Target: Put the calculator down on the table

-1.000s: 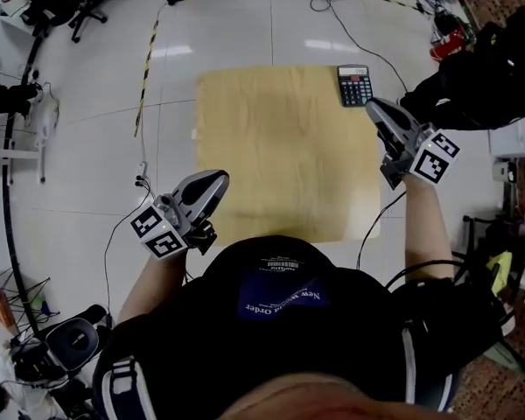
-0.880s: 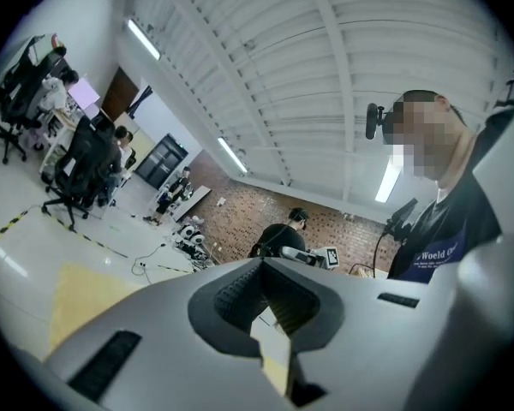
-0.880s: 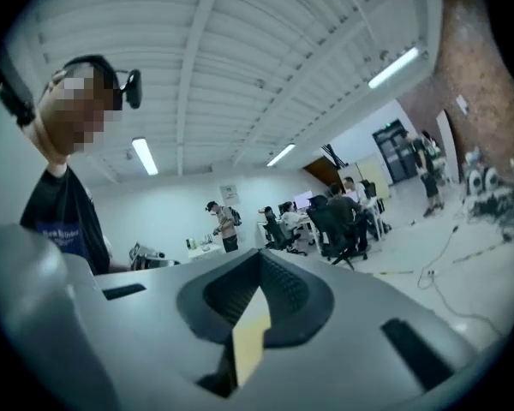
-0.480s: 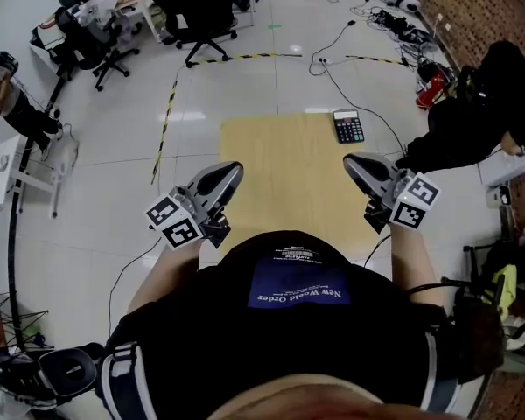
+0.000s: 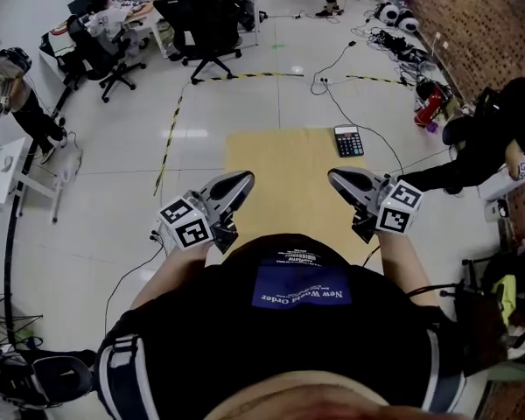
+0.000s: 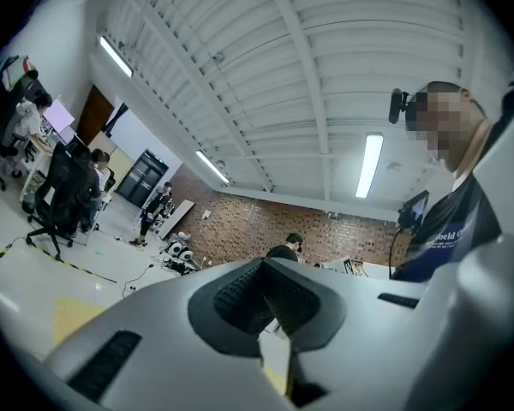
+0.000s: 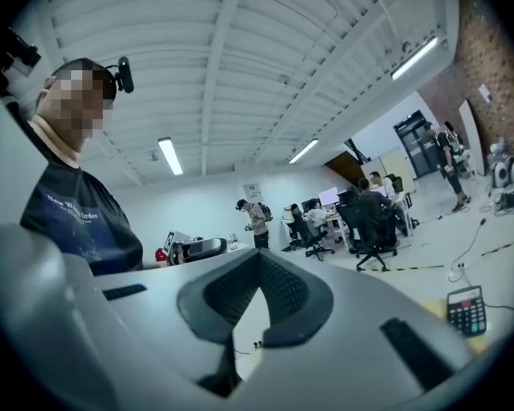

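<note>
Both pairs of jaws are closed, tips together, nothing between them. The left gripper point(image 5: 243, 182) and the right gripper point(image 5: 336, 178) are both empty, and each one's own view confirms it, with the ribbed pads point(image 6: 240, 294) meeting at the tip. So that's two grippers, held up on either side of the person's chest, and two marker cubes: the left cube point(image 5: 185, 228) and the right cube point(image 5: 401, 217).

One calculator point(image 5: 348, 141), and it's lying flat on the table point(image 5: 280, 160), keys up, at the far right corner, well apart from both grippers. The right gripper view catches it too, low at the right edge.

One table, with a pale wooden top that's bare apart from the calculator. Round it is a glossy white floor point(image 5: 114, 208) with yellow-and-black tape point(image 5: 169, 134) laid in strips. I count three: one running down the table's left side and two across the far side. Black cables point(image 5: 367, 103) trail over the floor beyond the calculator's corner.

Farther off on the left are desks point(image 5: 122, 7) with black office chairs point(image 5: 201, 33) — at least two. A brick wall point(image 5: 499, 16) runs down the right side. One seated person in black point(image 5: 486, 143) is at the right, and one standing person point(image 5: 22, 94) is at the far left edge. Overhead, in the gripper views, is a white ribbed ceiling point(image 6: 325, 58) with long strip lights point(image 6: 368, 165).
</note>
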A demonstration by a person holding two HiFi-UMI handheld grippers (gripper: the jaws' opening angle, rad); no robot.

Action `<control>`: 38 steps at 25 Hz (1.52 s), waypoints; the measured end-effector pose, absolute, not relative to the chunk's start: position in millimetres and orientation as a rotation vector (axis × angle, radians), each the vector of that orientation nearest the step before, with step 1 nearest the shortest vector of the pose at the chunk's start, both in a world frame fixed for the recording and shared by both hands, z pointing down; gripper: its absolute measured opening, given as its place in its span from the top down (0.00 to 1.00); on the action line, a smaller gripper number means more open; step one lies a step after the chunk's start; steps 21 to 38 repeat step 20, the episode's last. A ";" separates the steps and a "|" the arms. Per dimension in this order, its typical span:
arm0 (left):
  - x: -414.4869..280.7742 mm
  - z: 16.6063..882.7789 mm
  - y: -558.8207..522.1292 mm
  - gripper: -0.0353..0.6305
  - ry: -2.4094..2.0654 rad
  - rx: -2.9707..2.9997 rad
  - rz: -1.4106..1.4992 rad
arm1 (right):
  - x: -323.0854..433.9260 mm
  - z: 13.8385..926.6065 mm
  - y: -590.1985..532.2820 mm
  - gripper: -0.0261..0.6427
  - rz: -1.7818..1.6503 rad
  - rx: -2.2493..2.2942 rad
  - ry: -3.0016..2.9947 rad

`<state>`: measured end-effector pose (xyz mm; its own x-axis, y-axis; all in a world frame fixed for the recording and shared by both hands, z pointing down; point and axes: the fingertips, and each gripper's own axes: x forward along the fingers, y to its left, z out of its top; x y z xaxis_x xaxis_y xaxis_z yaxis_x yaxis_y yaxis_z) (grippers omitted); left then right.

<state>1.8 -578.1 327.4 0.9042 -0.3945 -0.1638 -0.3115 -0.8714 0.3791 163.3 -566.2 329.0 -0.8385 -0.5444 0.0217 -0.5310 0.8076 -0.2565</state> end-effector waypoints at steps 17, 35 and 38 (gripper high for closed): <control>11.0 337.1 -569.5 0.94 -0.533 2.722 -0.332 | 172.8 330.5 -568.7 0.98 -0.334 -0.867 2.977; 15.2 337.8 -572.2 0.94 -0.541 2.733 -0.325 | 179.6 328.2 -570.7 0.98 -0.318 -0.865 2.979; 15.2 337.8 -572.2 0.94 -0.541 2.733 -0.325 | 179.6 328.2 -570.7 0.98 -0.318 -0.865 2.979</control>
